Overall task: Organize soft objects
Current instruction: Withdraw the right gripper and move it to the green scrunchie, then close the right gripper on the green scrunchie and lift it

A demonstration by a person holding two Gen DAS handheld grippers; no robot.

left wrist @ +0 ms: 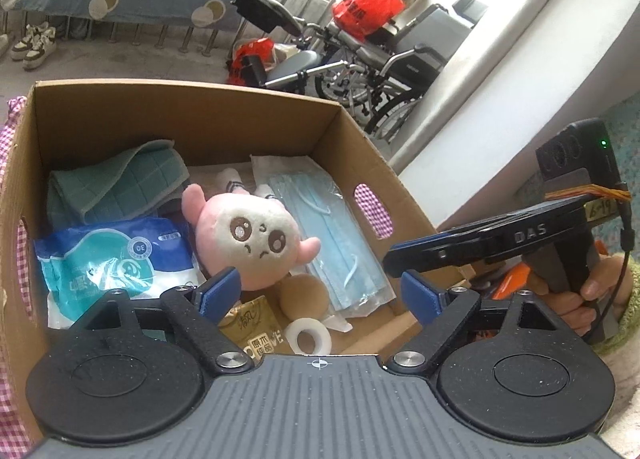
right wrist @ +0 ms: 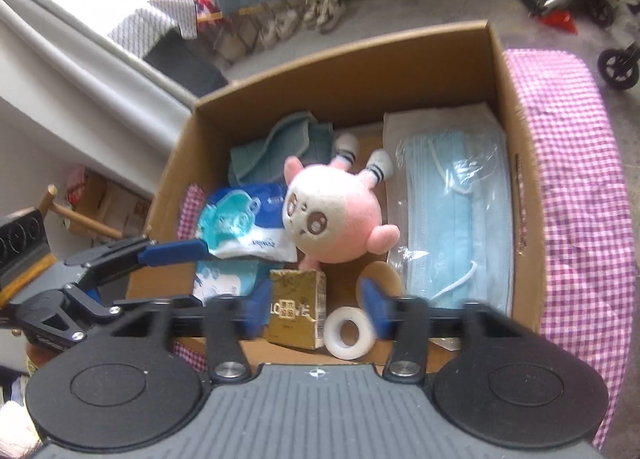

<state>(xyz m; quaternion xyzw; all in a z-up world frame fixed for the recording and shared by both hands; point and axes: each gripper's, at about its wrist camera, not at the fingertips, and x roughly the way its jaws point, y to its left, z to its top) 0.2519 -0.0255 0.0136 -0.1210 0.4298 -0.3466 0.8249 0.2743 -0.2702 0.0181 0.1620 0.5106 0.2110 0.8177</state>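
- We're over the cardboard box [left wrist: 208, 115], and the pink plush toy [left wrist: 248, 239] lies in its middle, its feet hidden from the left wrist view.
- Left gripper [left wrist: 320, 291]: fingers spread, empty, above the box's near edge.
- Right gripper [right wrist: 316, 303]: fingers apart, blurred, holding nothing.
- Right of the plush, the bagged blue masks [right wrist: 456, 211]; left of it, a wipes pack [left wrist: 112, 263] half covering a green cloth [left wrist: 120, 183].
- Near the plush's base, a tape roll [right wrist: 350, 333] and a gold tissue pack [right wrist: 296, 311], its print hard to read.

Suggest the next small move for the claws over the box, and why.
Probably lift both clear: the pink plush, masks, towel and wipes pack already lie inside the cardboard box, and the left claw and right claw are open, holding nothing.
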